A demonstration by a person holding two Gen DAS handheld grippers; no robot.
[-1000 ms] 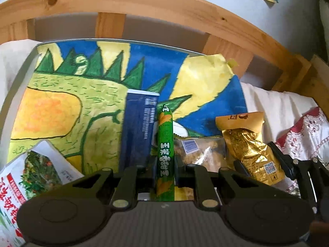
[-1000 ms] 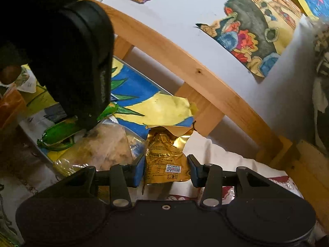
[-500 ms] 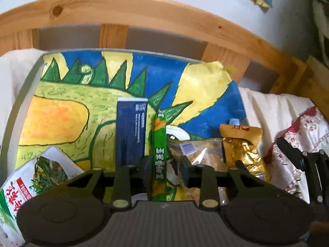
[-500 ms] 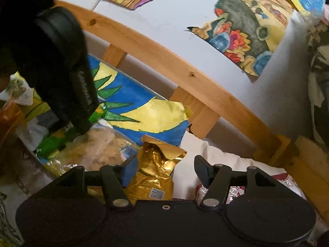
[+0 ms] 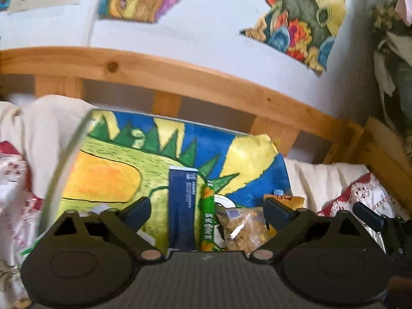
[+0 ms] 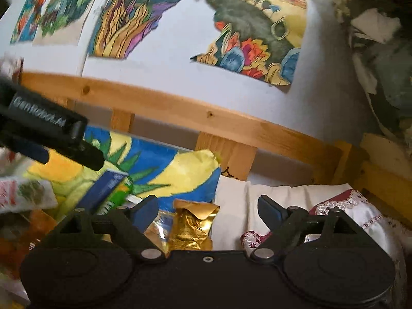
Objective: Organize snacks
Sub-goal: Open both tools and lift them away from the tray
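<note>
Dinosaur-print tray (image 5: 77,139): your left gripper (image 5: 207,209) just opened off the green stick (image 5: 208,219); right gripper (image 6: 207,208) opened, gold pouch (image 6: 193,229) released.

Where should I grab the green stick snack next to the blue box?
Judging by its pose, take the green stick across its narrow width near the far end, coming from above. It lies lengthwise, pressed between the blue box and the clear bag, so side access looks tight.
</note>
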